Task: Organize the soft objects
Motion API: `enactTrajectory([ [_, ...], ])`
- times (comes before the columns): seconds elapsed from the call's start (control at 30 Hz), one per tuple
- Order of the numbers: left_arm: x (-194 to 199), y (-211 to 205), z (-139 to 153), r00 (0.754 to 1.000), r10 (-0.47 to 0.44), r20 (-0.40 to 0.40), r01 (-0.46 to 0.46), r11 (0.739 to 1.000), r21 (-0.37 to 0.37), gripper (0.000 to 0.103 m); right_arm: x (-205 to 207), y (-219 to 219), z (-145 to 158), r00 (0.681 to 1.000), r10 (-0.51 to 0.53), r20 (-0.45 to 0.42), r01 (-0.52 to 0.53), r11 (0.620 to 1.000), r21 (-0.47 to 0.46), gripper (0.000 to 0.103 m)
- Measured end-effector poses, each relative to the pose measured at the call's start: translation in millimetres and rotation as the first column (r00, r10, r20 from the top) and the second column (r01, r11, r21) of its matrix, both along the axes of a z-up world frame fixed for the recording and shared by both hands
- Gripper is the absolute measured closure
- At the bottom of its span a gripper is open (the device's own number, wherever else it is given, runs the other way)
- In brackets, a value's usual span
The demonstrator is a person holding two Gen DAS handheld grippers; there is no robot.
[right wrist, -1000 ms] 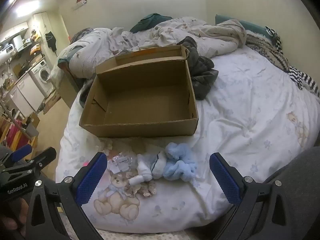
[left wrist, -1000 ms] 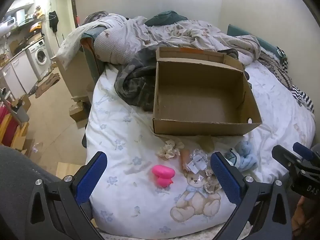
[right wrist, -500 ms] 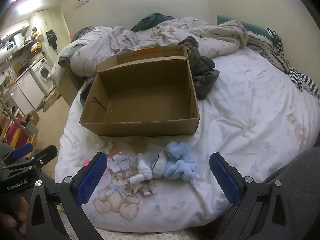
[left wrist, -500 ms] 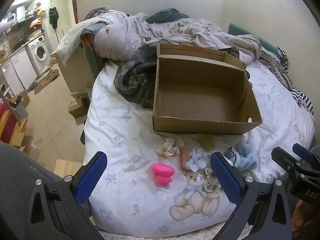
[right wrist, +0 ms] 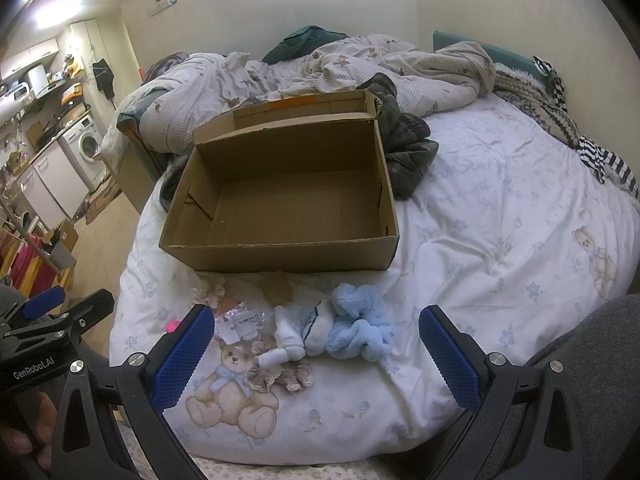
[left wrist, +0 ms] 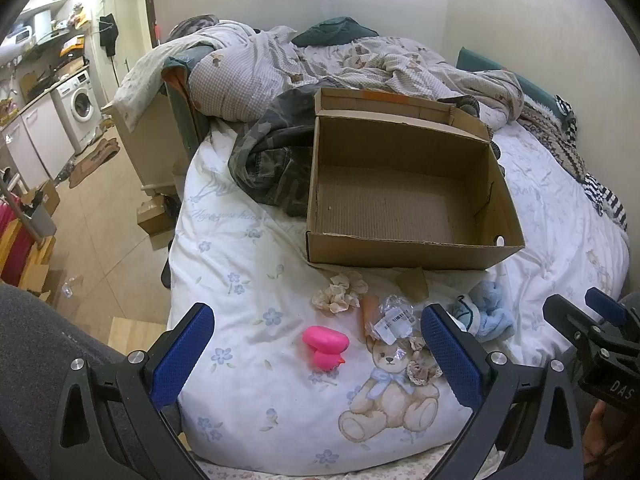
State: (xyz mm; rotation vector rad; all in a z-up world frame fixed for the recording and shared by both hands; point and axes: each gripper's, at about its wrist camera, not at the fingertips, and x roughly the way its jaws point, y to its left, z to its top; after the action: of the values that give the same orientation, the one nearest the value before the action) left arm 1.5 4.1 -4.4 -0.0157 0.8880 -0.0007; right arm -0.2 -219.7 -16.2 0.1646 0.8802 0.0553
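Currently we hold both the left gripper (left wrist: 318,346) and right gripper (right wrist: 316,354) wide open, empty. Fluffy light-blue fabric bundle (right wrist: 360,328), pink plastic duck (left wrist: 325,345) and crinkled clear packet (left wrist: 394,316) lie just before the open brown cardboard box (right wrist: 280,246); dark crumpled garment (left wrist: 272,160) touches its far side.

Bed (left wrist: 248,400) carried a white duvet printed with small blue flowers and teddy bears; an open cardboard box (left wrist: 404,208) sat mid-bed, a dark camouflage garment (left wrist: 272,164) bunched against its left side. Along the near edge, just before the box, lay a cream scrunchie (left wrist: 340,297), pink plastic toy (left wrist: 325,346), clear tagged packet (left wrist: 394,316), white sock (right wrist: 292,338) and light-blue fluffy cloth (right wrist: 360,330). Rumpled checked bedding (left wrist: 320,68) was heaped at the far end.
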Motion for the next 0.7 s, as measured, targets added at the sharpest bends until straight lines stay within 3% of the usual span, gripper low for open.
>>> enactTrajectory([
  [0.7, -0.4, 0.8, -0.7, 1.0, -0.001, -0.002, 0.001, 1.0, -0.002, 0.0, 0.1, -0.8, 2.1, 1.0, -0.001, -0.003, 0.001, 1.0, 0.006, 0.0],
])
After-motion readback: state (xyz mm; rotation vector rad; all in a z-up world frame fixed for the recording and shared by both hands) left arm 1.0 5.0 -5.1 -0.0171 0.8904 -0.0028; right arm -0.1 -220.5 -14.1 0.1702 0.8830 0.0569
